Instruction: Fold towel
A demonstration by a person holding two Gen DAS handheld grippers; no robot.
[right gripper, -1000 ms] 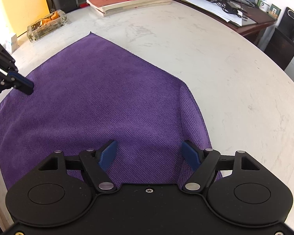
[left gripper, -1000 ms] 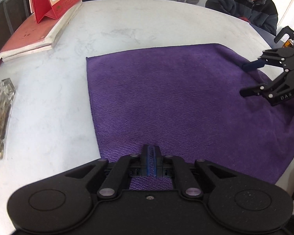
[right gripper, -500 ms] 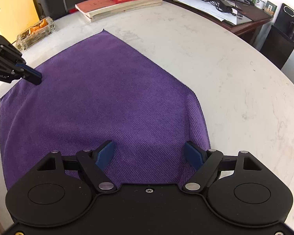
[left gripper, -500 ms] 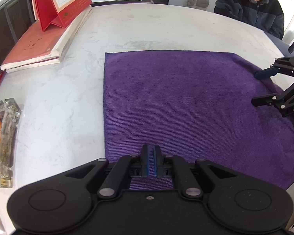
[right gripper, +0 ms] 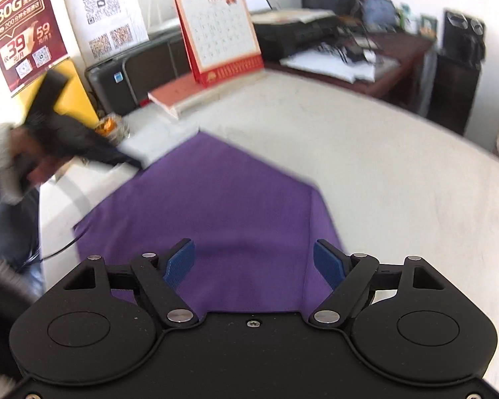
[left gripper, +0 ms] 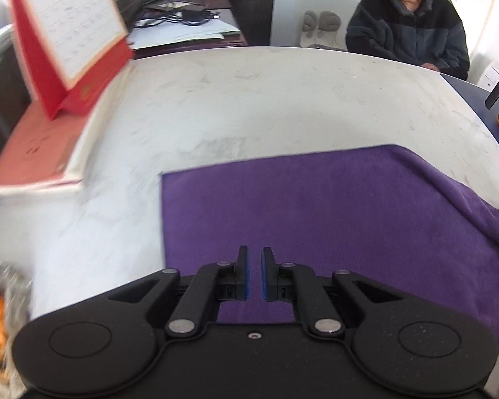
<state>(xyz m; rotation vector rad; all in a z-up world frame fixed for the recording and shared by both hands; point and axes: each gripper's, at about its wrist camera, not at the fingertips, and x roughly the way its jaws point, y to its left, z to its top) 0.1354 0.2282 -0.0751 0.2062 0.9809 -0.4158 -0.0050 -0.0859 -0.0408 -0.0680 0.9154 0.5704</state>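
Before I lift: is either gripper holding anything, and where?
Right fingers open, holding nothing. Left fingers shut over the towel; a pinch cannot be told.

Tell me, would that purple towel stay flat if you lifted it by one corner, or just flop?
The purple towel would probably flop: its right side already sags in soft folds. It looks thin and light, lying flat against the white table. Its ribbed weave likely grips rather than slips.
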